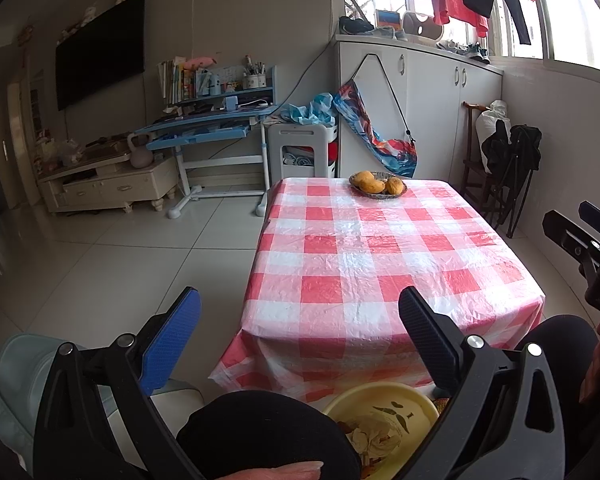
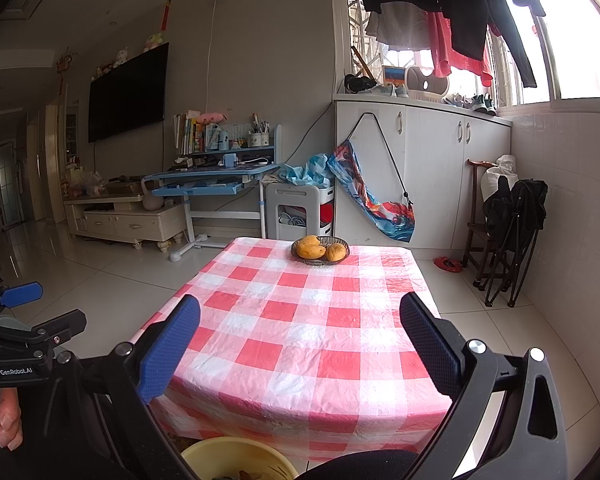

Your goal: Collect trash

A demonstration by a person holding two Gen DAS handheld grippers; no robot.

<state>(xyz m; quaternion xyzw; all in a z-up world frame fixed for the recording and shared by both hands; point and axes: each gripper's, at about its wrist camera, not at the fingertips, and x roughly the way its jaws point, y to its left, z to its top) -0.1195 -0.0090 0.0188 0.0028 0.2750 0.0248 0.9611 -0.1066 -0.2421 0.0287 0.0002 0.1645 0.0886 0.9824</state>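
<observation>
A yellow bin (image 1: 384, 420) holding crumpled paper and scraps stands on the floor at the table's near end, between a seated person's knees; its rim also shows in the right wrist view as the yellow bin (image 2: 236, 458). My left gripper (image 1: 300, 340) is open and empty, held above the bin, fingers spread. My right gripper (image 2: 300, 344) is open and empty over the near edge of the table (image 2: 300, 340), which has a red-and-white checked cloth. No trash is visible on the cloth.
A basket of mangoes (image 1: 378, 185) sits at the table's far end. Beyond stand a blue desk (image 1: 212, 128), a white cart (image 1: 302, 152), cabinets (image 1: 420, 100) and folded chairs (image 1: 504, 168) at right. Tiled floor lies to the left.
</observation>
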